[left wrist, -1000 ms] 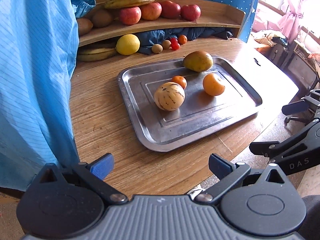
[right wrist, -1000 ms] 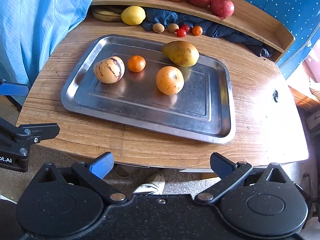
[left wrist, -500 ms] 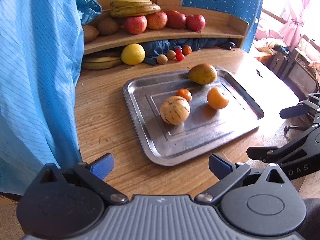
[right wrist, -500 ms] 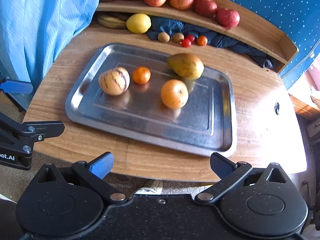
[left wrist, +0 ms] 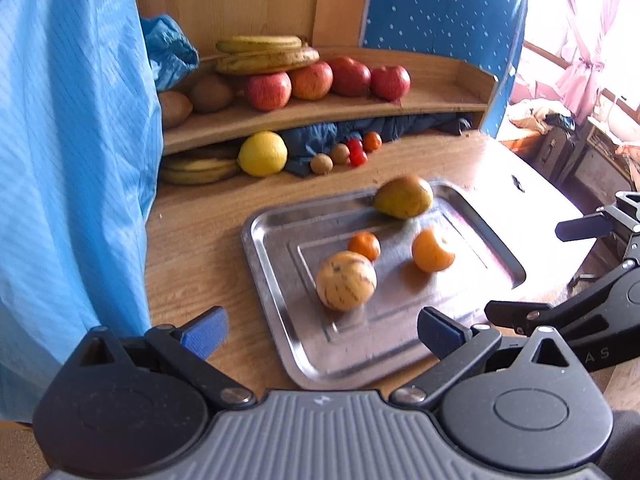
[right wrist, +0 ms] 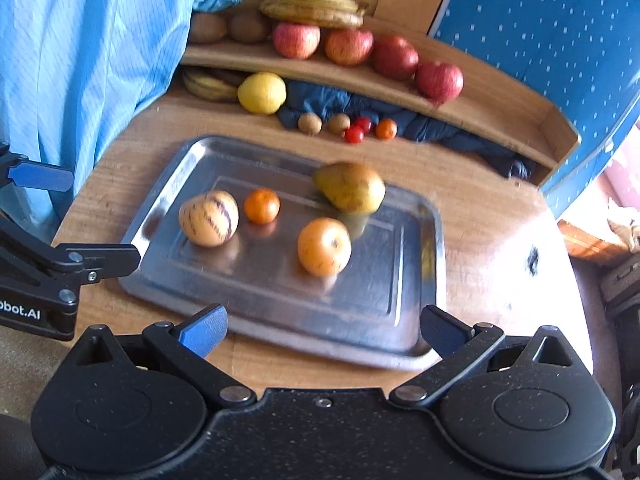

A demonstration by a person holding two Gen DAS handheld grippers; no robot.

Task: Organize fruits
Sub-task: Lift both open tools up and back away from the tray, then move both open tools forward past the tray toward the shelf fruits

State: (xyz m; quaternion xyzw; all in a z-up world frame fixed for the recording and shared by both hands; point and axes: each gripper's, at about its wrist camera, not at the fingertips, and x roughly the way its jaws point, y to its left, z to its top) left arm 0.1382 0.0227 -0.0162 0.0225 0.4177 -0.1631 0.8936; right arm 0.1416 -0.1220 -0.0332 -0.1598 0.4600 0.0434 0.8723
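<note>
The round wooden table (right wrist: 496, 248) carries a rectangular steel tray (right wrist: 416, 280) with rounded corners and a stepped, shiny floor; in the right wrist view its long axis runs from 10 o'clock to 4 o'clock. Four fruits lie in it, none touching. Largest is the pear (right wrist: 350, 192) at the tray's 12 o'clock edge, lying on its side with its narrow end toward 9 o'clock. Next comes a cream, purple-striped pepino melon (right wrist: 209, 219) at 9 o'clock, then a smooth orange persimmon-like fruit (right wrist: 324, 246) near the centre, and a small mandarin (right wrist: 261, 205) between melon and pear.

Behind the tray, a curved wooden shelf (right wrist: 500, 108) holds bananas (right wrist: 312, 6), four red apples (right wrist: 396, 57) in a row, and brown kiwis (right wrist: 248, 26). Under it, on the tabletop, sit more bananas (right wrist: 208, 84), a lemon (right wrist: 262, 93), two little kiwis (right wrist: 310, 123), cherry tomatoes (right wrist: 354, 134) and a tiny orange fruit (right wrist: 386, 128), against crumpled dark blue cloth (right wrist: 432, 128).

The left gripper (left wrist: 320, 328) hangs with jaws spread wide and empty over the table's near edge. The right gripper (right wrist: 322, 326) is likewise spread apart, holding nothing, at the tray's 6 o'clock side.
</note>
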